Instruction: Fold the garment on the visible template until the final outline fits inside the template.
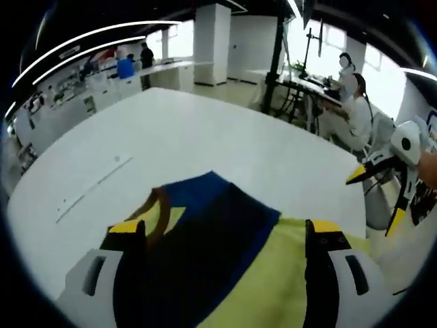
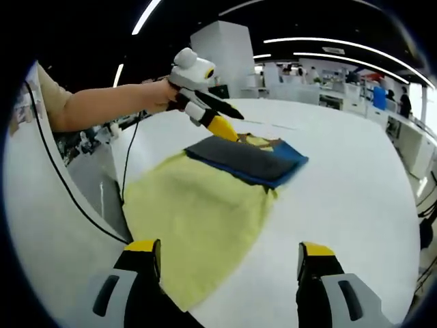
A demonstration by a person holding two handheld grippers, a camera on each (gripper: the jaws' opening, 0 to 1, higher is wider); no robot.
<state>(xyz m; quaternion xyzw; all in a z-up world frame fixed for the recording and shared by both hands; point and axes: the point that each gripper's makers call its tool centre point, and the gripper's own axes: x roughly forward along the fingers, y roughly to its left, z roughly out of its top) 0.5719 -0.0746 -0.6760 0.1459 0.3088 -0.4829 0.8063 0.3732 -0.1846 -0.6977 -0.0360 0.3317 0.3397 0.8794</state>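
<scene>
A yellow garment with a dark blue panel lies spread on a large white table in an open-plan workroom. In the right gripper view the yellow cloth runs from the near table edge toward the middle, and the blue part lies folded across its far end, with a brown neck trim showing just beyond.

The left gripper, held in a person's hand, hovers at the far corner of the blue panel; its yellow-tipped jaws point down at the cloth, but whether they are parted or pinching fabric cannot be told from this angle. In the left gripper view the same tool's own jaws stand wide apart over the garment, the blue panel between them and nothing gripped.

The right gripper is poised above the near yellow edge, jaws spread wide and holding nothing. It also appears at the right of the left gripper view, off the table's edge, its two yellow tips clearly splayed.

A faint thin line is marked on the bare tabletop to the left of the garment. Beyond the table, two seated people work at a desk near bright windows.
</scene>
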